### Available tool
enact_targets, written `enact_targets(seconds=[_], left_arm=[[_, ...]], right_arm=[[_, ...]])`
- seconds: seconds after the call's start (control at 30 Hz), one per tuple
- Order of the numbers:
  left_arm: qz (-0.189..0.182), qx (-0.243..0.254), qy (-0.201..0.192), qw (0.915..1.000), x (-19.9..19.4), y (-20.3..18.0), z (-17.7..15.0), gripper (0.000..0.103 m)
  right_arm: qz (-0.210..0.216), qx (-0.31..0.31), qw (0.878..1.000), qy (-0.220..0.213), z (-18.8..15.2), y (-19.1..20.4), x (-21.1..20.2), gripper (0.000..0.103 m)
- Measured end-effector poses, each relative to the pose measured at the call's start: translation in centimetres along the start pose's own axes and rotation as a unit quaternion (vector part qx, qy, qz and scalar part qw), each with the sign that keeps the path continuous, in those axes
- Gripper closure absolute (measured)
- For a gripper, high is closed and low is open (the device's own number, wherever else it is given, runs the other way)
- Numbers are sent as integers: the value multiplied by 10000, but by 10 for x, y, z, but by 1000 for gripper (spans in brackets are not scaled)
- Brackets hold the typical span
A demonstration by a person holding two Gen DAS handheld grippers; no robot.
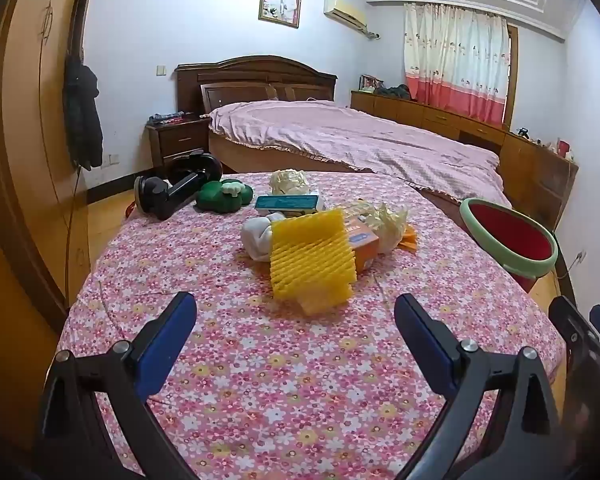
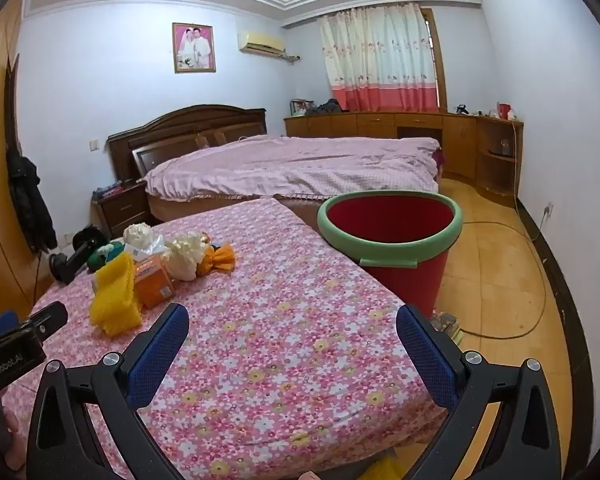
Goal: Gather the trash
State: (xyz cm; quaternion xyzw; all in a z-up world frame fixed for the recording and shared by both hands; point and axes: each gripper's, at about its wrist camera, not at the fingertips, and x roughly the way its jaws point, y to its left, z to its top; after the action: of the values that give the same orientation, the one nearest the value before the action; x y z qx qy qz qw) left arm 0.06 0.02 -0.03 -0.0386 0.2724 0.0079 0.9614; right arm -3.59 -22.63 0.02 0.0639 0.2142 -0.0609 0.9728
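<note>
Both wrist views low over table [image 1: 260, 380]

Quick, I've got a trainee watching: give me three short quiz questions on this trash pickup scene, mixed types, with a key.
1. True or false: the left gripper already holds the yellow foam net.
2. Where does the red bucket stand? A) on the table B) on the floor beside the table C) on the bed
3. Fill in: the flowered tablecloth is mostly ____.

Key: 1 false, both the left gripper and the right gripper have open, empty jaws; 2 B; 3 pink.
</note>
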Motion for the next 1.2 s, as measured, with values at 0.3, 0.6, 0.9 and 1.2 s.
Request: enact_targets(seconds=[0.3, 0.6, 0.9, 1.2], left_arm=[[17, 4, -33, 10000, 2, 1, -1, 5], [10, -37, -12, 10000, 1, 1, 0, 5], [57, -113, 30, 9999, 2, 4, -2, 5], [62, -158, 26, 9999, 3, 6, -3, 5]], right_arm=[[-18, 5, 10000, -6, -1, -2, -1, 0], [-40, 36, 10000, 28, -2, -4, 0, 0], [-94, 38, 9999, 79, -1, -3, 1, 0], [-100, 41, 9999, 76, -1, -3, 1, 0]])
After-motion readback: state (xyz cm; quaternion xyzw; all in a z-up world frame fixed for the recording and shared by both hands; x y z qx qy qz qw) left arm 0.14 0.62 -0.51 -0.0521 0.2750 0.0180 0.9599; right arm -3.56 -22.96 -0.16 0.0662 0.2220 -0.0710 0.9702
